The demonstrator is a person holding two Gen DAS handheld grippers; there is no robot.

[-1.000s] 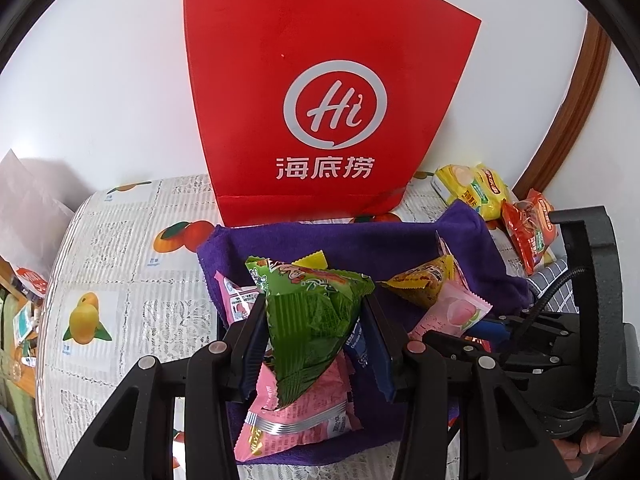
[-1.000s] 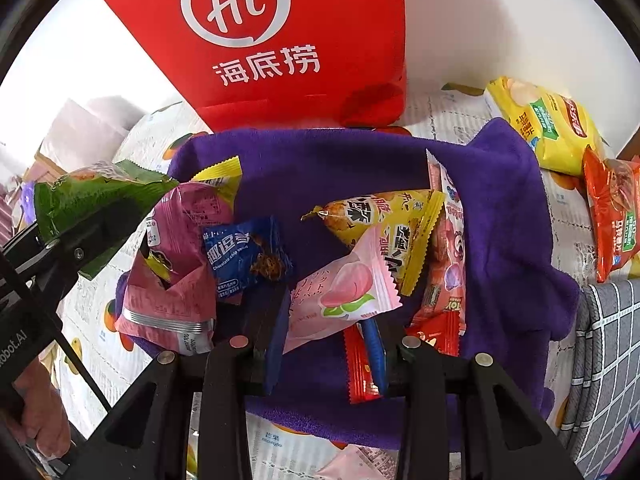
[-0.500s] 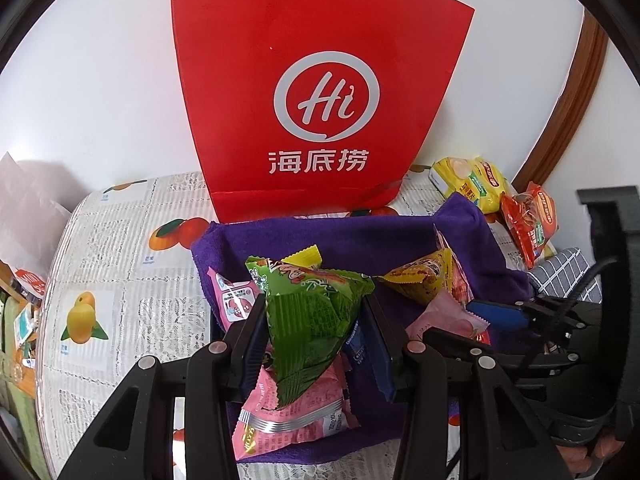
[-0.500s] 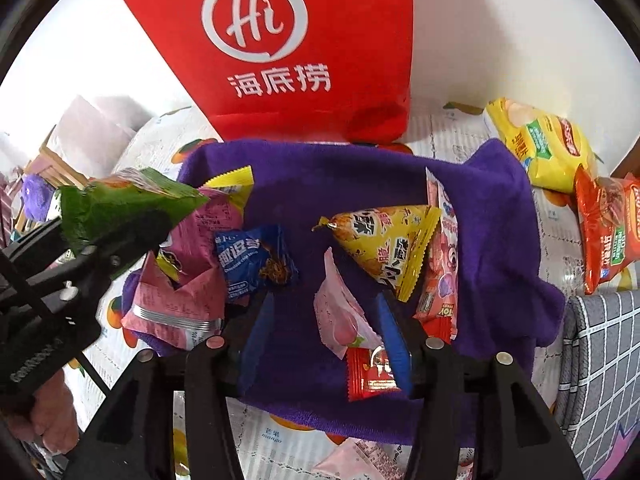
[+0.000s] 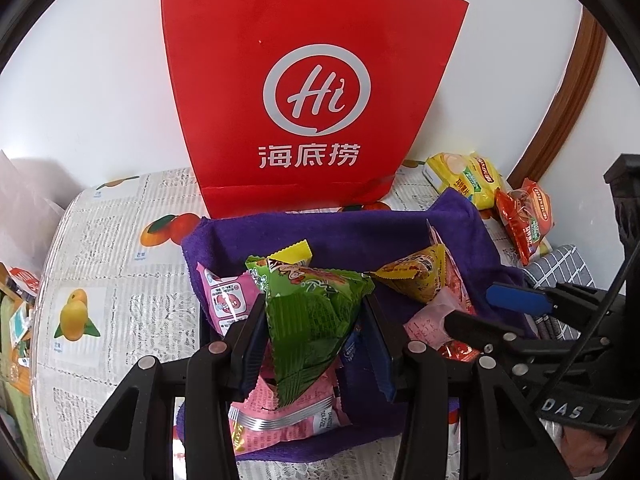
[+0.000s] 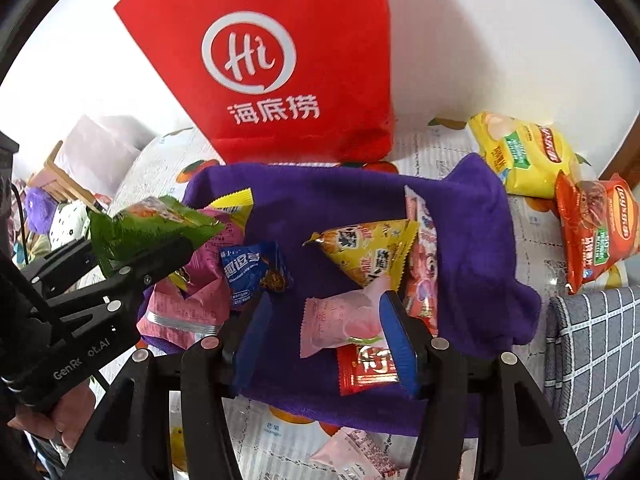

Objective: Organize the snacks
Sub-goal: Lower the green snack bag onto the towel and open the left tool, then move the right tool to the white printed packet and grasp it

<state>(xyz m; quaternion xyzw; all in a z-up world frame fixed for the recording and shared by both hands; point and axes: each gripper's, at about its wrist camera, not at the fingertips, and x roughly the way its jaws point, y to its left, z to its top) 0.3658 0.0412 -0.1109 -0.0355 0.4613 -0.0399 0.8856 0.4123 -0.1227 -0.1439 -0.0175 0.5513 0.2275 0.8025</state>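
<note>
now my left gripper (image 5: 316, 340) clamps green packet (image 5: 312, 320) above purple cloth (image 5: 320, 236). my right gripper (image 6: 324, 336) opening, pink packet (image 6: 340, 324) loose between jaws, lying on cloth.

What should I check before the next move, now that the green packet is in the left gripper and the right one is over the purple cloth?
1. Left gripper grip on green packet: ok, both pads press its sides.
2. Right gripper empty: ok, jaws opening; the pink peach packet lies loose between them.
3. Packet clear of the pile: ok; in the right wrist view it hangs above the pink packet.
4. Red paper bag upright: ok; whether its mouth is open, cannot tell.
5. Grippers apart: ok, a gap shows.
6. Purple cloth flat: not ok, right edge bunched.
</note>
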